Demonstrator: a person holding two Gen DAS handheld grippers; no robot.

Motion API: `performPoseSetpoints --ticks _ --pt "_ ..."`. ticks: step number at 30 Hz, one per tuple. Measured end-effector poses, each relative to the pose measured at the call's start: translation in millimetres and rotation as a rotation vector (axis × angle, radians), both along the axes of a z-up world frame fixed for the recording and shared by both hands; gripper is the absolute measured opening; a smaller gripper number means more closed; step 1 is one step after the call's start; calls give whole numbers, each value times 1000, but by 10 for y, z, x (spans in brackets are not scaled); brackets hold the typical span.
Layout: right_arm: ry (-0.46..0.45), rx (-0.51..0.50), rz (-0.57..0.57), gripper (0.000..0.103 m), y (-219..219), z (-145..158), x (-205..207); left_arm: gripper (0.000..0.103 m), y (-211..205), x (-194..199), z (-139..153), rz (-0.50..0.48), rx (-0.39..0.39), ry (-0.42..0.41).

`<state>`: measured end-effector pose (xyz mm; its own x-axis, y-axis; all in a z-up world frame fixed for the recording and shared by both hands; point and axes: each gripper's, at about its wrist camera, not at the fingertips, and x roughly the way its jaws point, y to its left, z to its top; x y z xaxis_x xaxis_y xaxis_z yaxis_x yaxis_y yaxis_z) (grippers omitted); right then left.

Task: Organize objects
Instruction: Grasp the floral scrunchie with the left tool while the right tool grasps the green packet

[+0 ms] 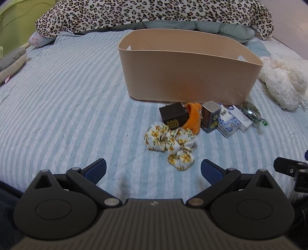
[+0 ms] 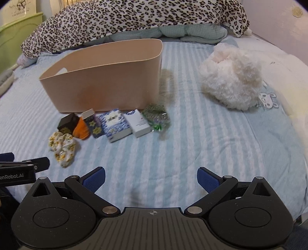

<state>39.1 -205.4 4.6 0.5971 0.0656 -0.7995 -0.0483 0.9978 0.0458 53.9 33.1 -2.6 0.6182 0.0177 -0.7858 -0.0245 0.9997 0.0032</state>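
Observation:
A beige bin (image 1: 188,77) (image 2: 104,80) stands on the striped bed. In front of it lie a dark box (image 1: 173,116) (image 2: 67,123), an orange cloth (image 1: 192,120) (image 2: 82,128), a dark starred box (image 1: 210,119) (image 2: 93,125), a blue-white box (image 1: 228,123) (image 2: 115,125), a white box (image 1: 243,120) (image 2: 138,123), a green wrapped packet (image 1: 254,113) (image 2: 156,116) and a floral cloth (image 1: 171,144) (image 2: 62,146). My left gripper (image 1: 153,170) is open and empty, short of the floral cloth. My right gripper (image 2: 151,177) is open and empty over bare bedding.
A leopard-print blanket (image 1: 154,13) (image 2: 134,21) is piled behind the bin. A white fluffy plush (image 1: 283,78) (image 2: 231,77) lies right of the bin. A grey cushion (image 1: 11,61) is at the left edge. The other gripper's body shows at each view's side (image 1: 292,171) (image 2: 21,169).

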Motion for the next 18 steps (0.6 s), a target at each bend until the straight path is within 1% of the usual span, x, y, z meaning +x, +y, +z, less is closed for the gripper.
performPoseSetpoints --ticks 3,5,10,12,15,18 --pt "32 22 -2 103 -28 -12 168 103 40 132 -48 5 -14 19" --pt "46 14 -8 103 -32 -23 296 103 58 218 -83 6 -14 33" --pt "57 11 -6 103 -61 -30 585 103 93 416 -184 4 -12 60" --pt "58 -12 0 100 -64 -37 706 103 109 482 -225 9 -13 68" --pt "51 -78 20 96 -44 -56 863 103 133 535 -295 13 -14 71" --pt "47 -133 38 91 -11 -100 980 103 138 578 -368 0 5 79"
